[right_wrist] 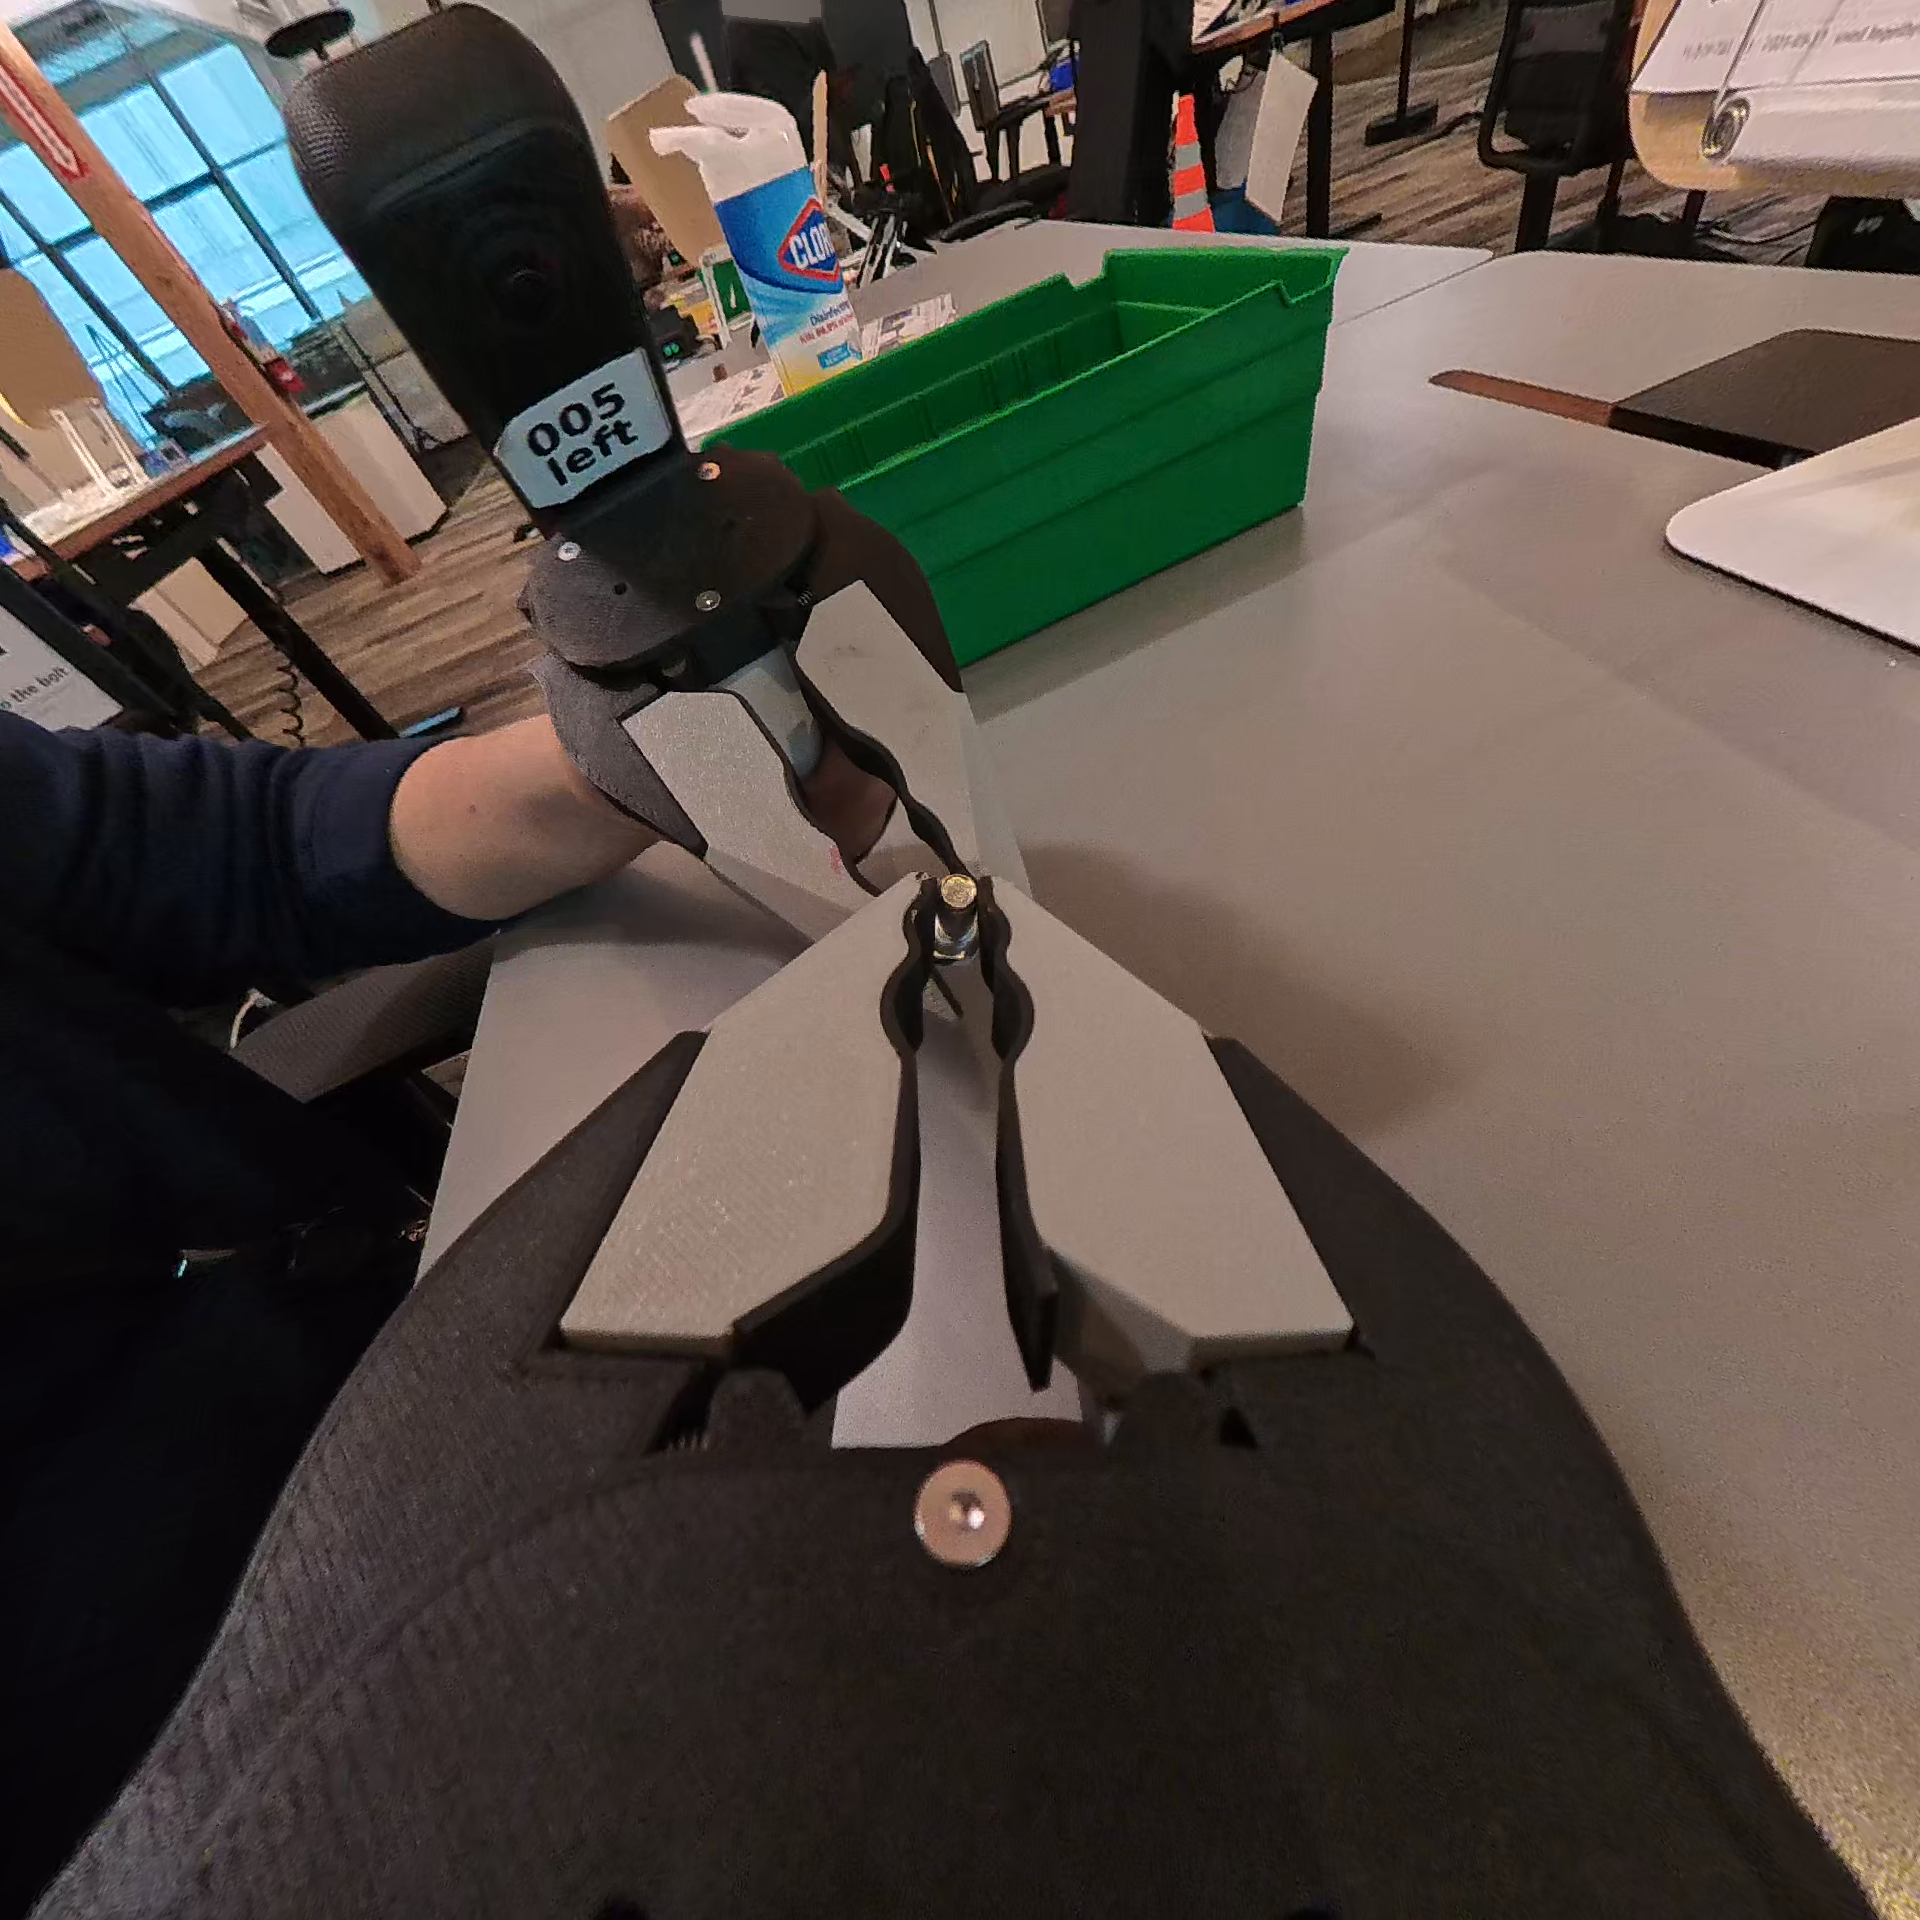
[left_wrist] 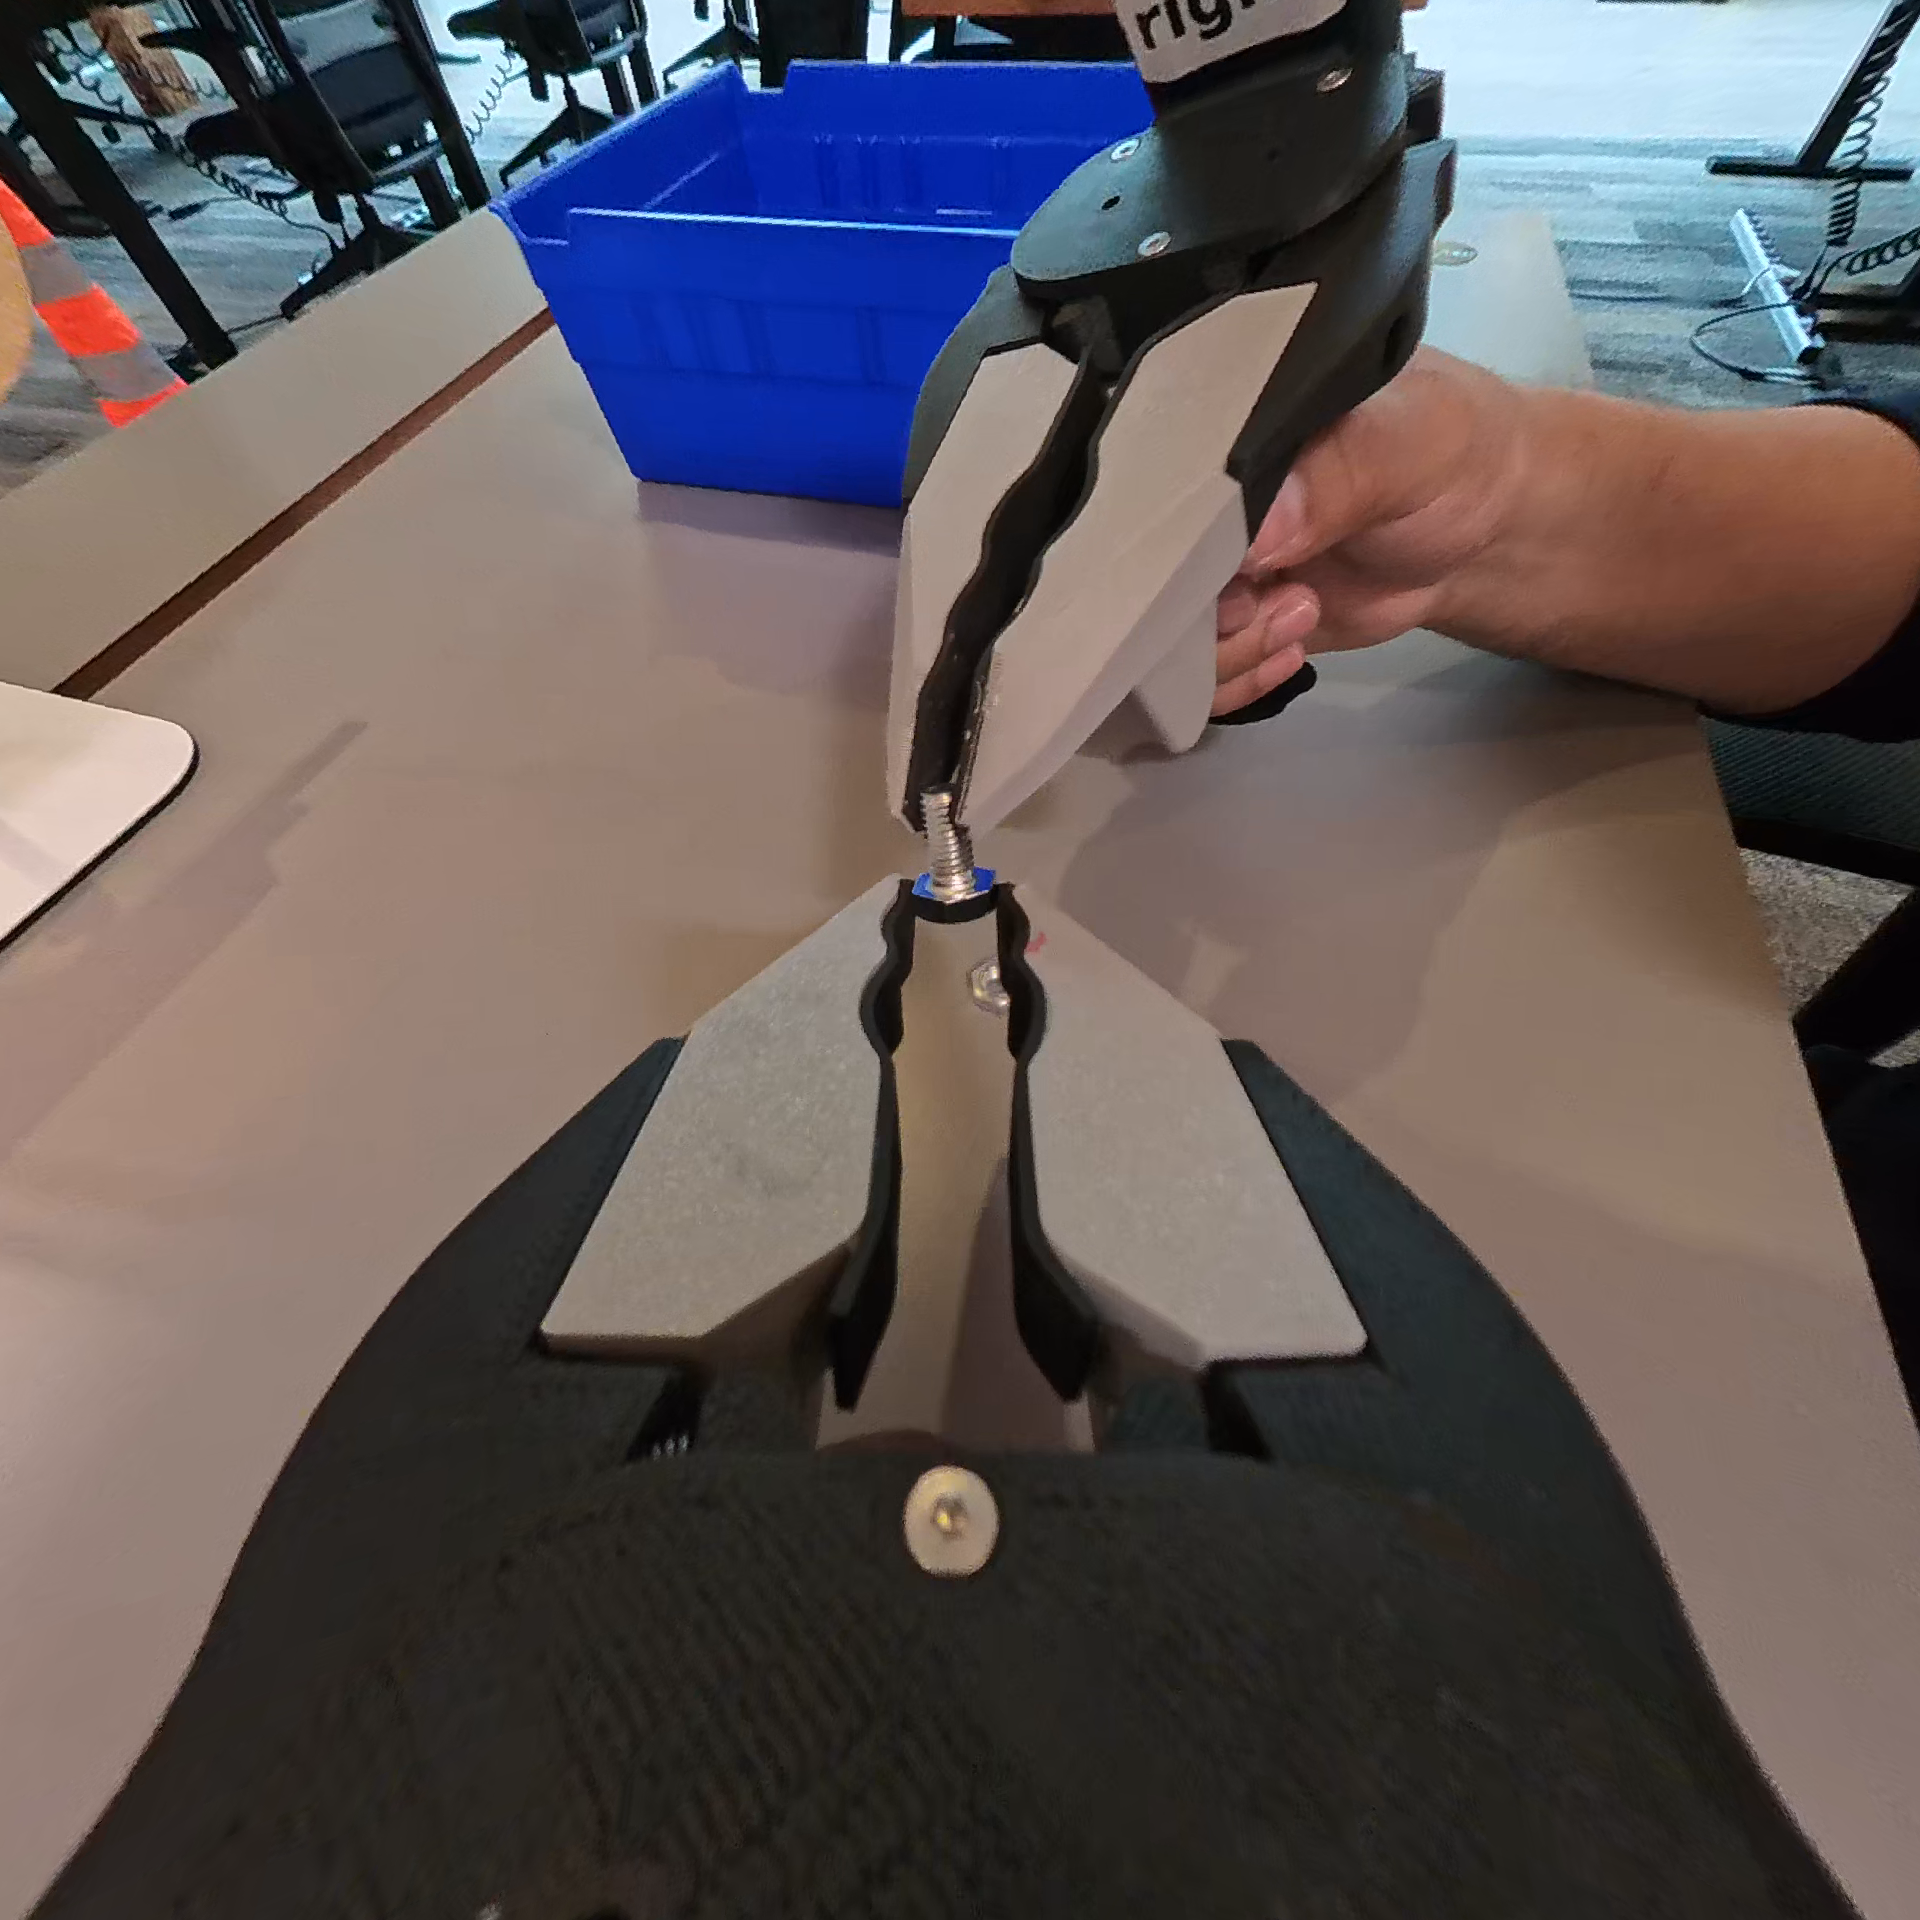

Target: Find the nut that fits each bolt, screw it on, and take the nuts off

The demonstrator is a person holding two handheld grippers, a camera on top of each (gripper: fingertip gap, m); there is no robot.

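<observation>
My left gripper [left_wrist: 951, 902] is shut on a hex nut [left_wrist: 948, 885] marked blue, held at its fingertips above the grey table [left_wrist: 520, 831]. A silver threaded bolt [left_wrist: 940, 836] rises from the nut into the tips of my right gripper [left_wrist: 938, 805], which is shut on the bolt's other end. In the right wrist view my right gripper [right_wrist: 954, 914] pinches the bolt [right_wrist: 954, 920], and the left gripper [right_wrist: 966, 868] meets it from the upper left. A loose silver nut [left_wrist: 987, 985] lies on the table under my left fingers.
A blue bin [left_wrist: 790, 312] stands at the back of the table and a green bin [right_wrist: 1091, 436] at the other side. A white flat pad [right_wrist: 1818, 540] lies at the table edge. A spray bottle [right_wrist: 790, 270] stands behind the green bin. A hand [left_wrist: 1455, 540] holds the right gripper. My left and right fingertips are right by each other.
</observation>
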